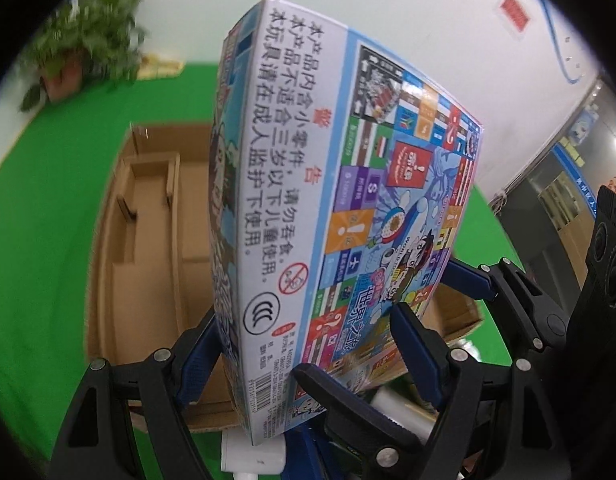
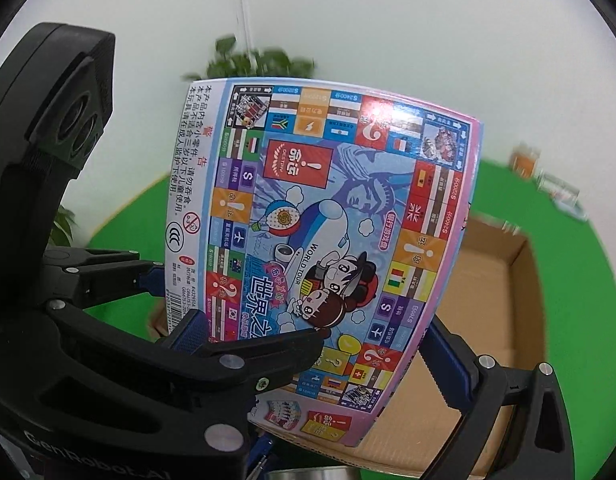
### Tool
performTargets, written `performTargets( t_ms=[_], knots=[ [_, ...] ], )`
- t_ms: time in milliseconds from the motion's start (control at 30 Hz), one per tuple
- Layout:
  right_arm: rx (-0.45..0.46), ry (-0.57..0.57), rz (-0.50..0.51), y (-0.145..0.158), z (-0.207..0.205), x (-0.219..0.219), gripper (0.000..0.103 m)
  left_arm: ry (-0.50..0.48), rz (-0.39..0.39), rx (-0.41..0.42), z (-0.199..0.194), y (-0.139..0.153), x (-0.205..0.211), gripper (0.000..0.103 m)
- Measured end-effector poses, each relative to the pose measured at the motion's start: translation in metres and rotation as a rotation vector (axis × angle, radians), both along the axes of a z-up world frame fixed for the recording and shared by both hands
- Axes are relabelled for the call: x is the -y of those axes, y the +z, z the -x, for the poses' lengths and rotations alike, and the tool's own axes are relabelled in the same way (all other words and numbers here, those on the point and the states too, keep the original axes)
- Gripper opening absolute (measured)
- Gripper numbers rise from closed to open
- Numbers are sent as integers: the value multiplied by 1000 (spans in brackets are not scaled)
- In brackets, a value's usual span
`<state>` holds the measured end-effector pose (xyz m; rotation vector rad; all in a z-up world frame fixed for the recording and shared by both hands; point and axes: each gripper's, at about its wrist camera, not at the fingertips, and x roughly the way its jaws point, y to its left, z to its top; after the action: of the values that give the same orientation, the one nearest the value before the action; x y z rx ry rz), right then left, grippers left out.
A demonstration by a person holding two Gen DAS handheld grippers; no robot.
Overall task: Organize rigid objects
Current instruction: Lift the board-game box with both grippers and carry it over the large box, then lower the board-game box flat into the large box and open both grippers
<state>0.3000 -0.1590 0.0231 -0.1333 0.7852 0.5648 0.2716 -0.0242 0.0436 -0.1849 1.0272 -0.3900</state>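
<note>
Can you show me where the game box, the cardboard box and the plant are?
game box [image 2: 328,216], right wrist view, middle of its printed face
cardboard box [image 1: 155,216], left wrist view, inner divider
plant [image 1: 87,36], left wrist view, leaves

Black claw [image 2: 308,344] arms, blue pads [image 1: 418,340], silver screws.

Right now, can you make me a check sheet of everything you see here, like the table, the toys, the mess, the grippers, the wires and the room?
Surface: green table.
Job's things: colourful game box, held up over an open cardboard box with dividers.
Clutter: white bottle and metal rim low in view; small items at the far edge, blurred.
Grippers: left gripper and right gripper each clamp the game box.
Cables: blue line on the wall.
Surroundings: white wall, potted plant.
</note>
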Motion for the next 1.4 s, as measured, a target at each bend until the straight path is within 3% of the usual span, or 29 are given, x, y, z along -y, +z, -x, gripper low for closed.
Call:
performTargets(
  t_ms=[200,333,500,600,700,767,800,933,1100,1133,1167,1200,1333,1400],
  knots=[
    [-143,20,40,-62,-30,-6,95,18,-22,-104,-12,-40,0,81],
    [-214,61,69,-76,-46,-19,87,36,-87,-114,-14,-44,-1,77],
    [-251,95,94,-82,-65,-15,79,57,-99,-135,-14,-48,-6,73],
    [-296,120,92,-89,-70,-12,70,64,-167,-120,-10,-47,-5,70],
    [-414,90,46,-99,-79,-3,65,89,-205,-112,-5,-47,-4,65],
    [-437,96,42,-103,-82,-2,48,107,-230,-102,-3,-46,-5,60],
    [-451,111,33,-105,-79,0,46,114,-244,-100,-1,-47,-6,58],
    [-489,137,42,-105,-80,-2,46,94,-264,-92,-2,-53,-16,55],
    [-556,104,5,-120,-102,11,52,80,-222,-86,-3,-43,-25,46],
    [-574,81,-9,-123,-111,18,52,76,-229,-85,-6,-41,-21,42],
    [-593,62,-29,-127,-119,25,52,64,-245,-81,-4,-41,-20,28],
    [-614,42,-45,-132,-124,29,52,49,-247,-93,-3,-43,-18,22],
    [-680,46,-71,-148,-141,23,52,-17,-222,-130,3,-52,-7,20],
    [-655,64,-58,-147,-147,19,52,-14,-205,-130,9,-54,-8,20]
  ],
)
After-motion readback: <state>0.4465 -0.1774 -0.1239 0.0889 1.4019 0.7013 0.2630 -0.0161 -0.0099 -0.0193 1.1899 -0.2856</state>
